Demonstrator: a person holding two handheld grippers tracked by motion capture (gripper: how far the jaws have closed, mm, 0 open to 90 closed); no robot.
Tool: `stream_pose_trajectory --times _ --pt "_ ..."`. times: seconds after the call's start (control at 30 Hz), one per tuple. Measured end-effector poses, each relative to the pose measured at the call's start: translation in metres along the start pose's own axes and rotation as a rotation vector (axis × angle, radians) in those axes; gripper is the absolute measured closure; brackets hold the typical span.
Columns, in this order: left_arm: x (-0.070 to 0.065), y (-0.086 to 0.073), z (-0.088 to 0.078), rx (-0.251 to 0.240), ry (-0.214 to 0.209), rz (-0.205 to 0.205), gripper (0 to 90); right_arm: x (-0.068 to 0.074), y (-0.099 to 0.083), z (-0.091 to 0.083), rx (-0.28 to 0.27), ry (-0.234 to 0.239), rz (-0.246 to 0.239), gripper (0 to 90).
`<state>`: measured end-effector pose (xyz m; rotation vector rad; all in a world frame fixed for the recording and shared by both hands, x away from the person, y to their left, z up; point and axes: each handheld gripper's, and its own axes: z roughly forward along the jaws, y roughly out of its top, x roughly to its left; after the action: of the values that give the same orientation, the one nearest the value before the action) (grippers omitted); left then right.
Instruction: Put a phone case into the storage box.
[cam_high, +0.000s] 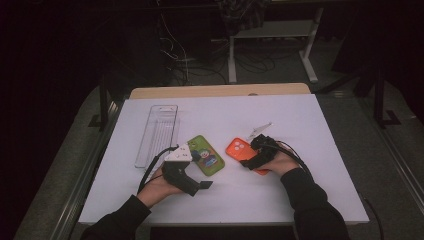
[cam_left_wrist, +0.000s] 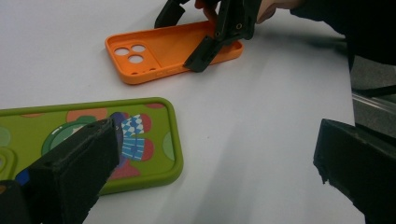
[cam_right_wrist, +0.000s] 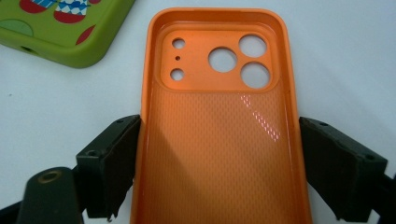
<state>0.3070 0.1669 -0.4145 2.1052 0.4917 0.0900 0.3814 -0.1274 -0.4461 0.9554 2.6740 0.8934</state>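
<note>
An orange phone case (cam_right_wrist: 219, 84) lies hollow side up on the white table (cam_high: 225, 115), camera holes pointing away from my right gripper (cam_right_wrist: 219, 137). That gripper's two black jaws sit against the case's long sides, shut on it across its width. In the high view the orange case (cam_high: 236, 148) sits right of centre under the right gripper (cam_high: 251, 158). A green patterned phone case (cam_high: 207, 156) lies flat to its left. My left gripper (cam_left_wrist: 217, 140) is open, one jaw over the green case (cam_left_wrist: 140, 140), bare table between the jaws.
A long clear plastic tray (cam_high: 159, 132) lies at the left rear of the table. A small clear piece (cam_high: 260, 131) rests just behind the orange case. Table legs and cables stand on the dark floor beyond the far edge.
</note>
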Motion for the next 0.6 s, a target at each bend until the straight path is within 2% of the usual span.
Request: stream_pose_trajectory --times 0.13,0.3,0.6 --pt "0.001 0.004 0.0 0.002 -0.02 -0.004 0.2 -0.003 0.0 -0.002 0.002 0.009 0.01 15.2" --pt "0.0 0.017 -0.001 0.022 -0.034 0.006 1.0 -0.005 0.003 -0.017 -0.013 0.03 0.016 15.2" --pt "0.013 0.04 0.0 0.022 -0.038 -0.001 0.7 -0.012 0.01 -0.037 -0.024 0.056 -0.003 15.2"
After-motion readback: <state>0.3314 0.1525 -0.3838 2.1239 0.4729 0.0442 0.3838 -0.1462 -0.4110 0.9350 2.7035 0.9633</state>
